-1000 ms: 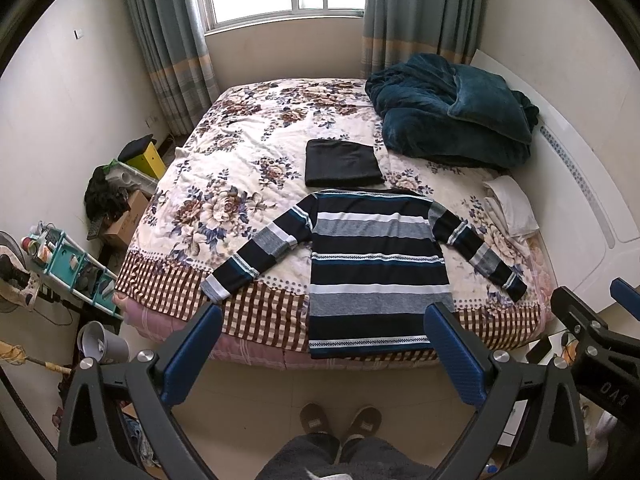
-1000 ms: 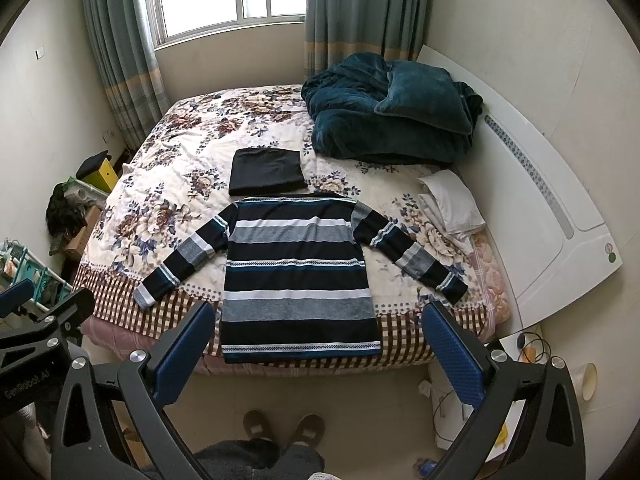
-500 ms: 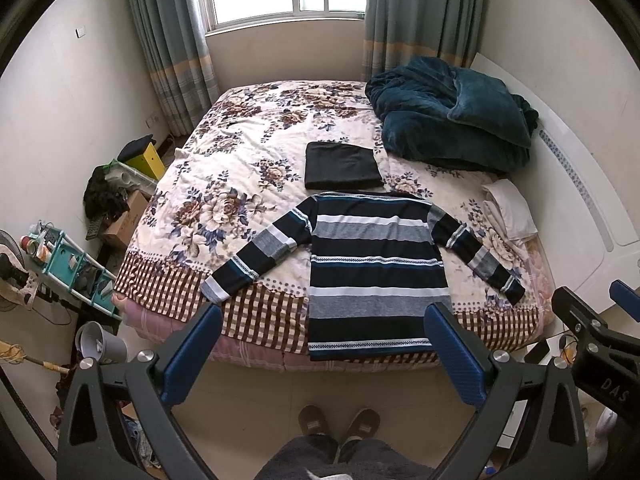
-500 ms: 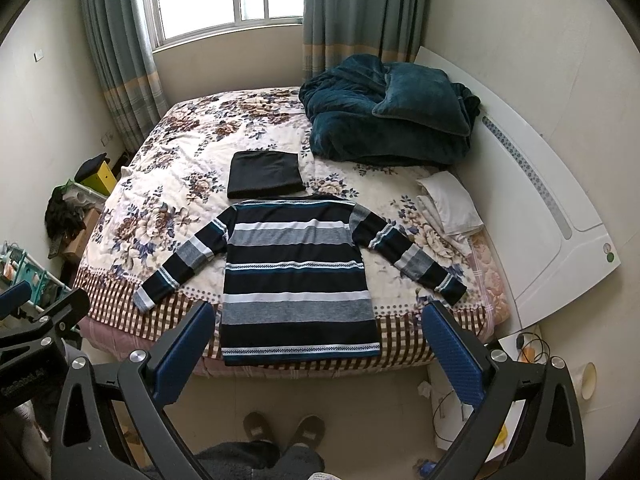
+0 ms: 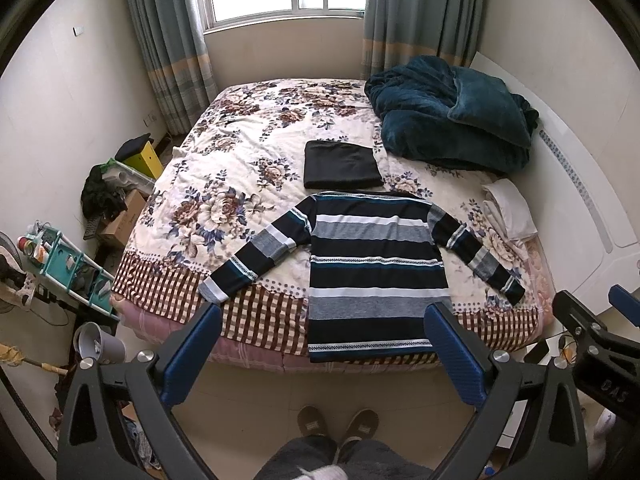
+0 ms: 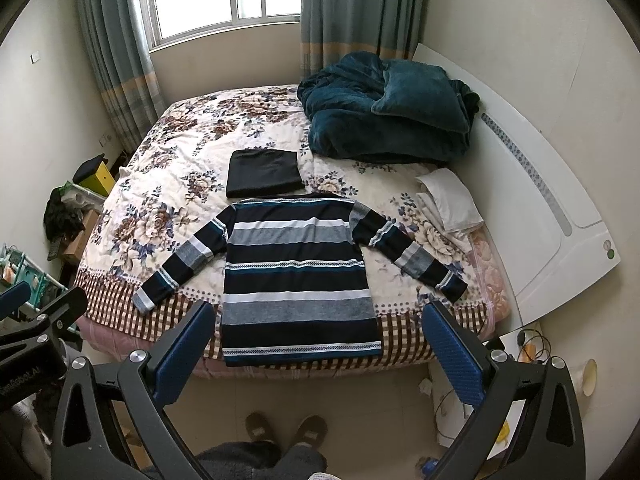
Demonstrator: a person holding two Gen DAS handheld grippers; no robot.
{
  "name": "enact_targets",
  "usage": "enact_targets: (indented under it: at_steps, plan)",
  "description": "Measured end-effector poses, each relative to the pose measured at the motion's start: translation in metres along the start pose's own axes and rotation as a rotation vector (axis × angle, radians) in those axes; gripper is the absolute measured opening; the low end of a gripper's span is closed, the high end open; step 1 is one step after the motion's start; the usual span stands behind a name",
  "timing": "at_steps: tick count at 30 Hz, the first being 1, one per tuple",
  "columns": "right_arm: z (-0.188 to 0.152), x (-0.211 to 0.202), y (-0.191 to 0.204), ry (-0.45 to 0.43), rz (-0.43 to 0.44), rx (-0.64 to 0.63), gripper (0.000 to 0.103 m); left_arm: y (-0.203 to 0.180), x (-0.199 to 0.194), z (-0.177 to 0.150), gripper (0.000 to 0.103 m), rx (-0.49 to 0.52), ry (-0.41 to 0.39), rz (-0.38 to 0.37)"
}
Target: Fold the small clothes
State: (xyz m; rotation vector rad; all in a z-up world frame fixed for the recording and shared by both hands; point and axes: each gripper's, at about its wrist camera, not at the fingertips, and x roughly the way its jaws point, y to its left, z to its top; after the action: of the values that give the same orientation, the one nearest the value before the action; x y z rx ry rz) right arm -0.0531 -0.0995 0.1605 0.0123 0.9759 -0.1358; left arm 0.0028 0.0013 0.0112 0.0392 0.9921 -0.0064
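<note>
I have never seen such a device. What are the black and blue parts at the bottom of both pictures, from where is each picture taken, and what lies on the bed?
They are handheld grippers, one per hand, each with a camera looking along its two fingers. One picture is from the left gripper, the other from the right gripper. Both are open and hold nothing. On the floral bed a striped sweater lies flat, sleeves spread. Behind it lies a folded black garment, and further back a teal blanket.
</note>
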Motion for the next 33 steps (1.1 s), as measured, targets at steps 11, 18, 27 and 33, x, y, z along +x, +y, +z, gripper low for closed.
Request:
enact_targets:
  at_steps: [11,18,27,33]
  plan:
    - [0.002,0.104,-0.066,0.061,-0.104,0.251,0.103,-0.02,0.099,0.048,0.103,0.04,-0.026,0.04]
    - [-0.015,0.24,-0.191,0.153,-0.17,0.513,0.103,-0.08,0.22,0.067,0.103,0.079,0.099,0.056]
    - [-0.07,0.477,-0.383,0.316,-0.128,0.883,0.103,-0.17,0.411,0.061,0.103,0.057,0.3,0.105]
    - [-0.148,0.6,-0.467,0.34,-0.156,1.164,0.103,-0.211,0.539,0.033,0.103,0.084,0.404,0.167]
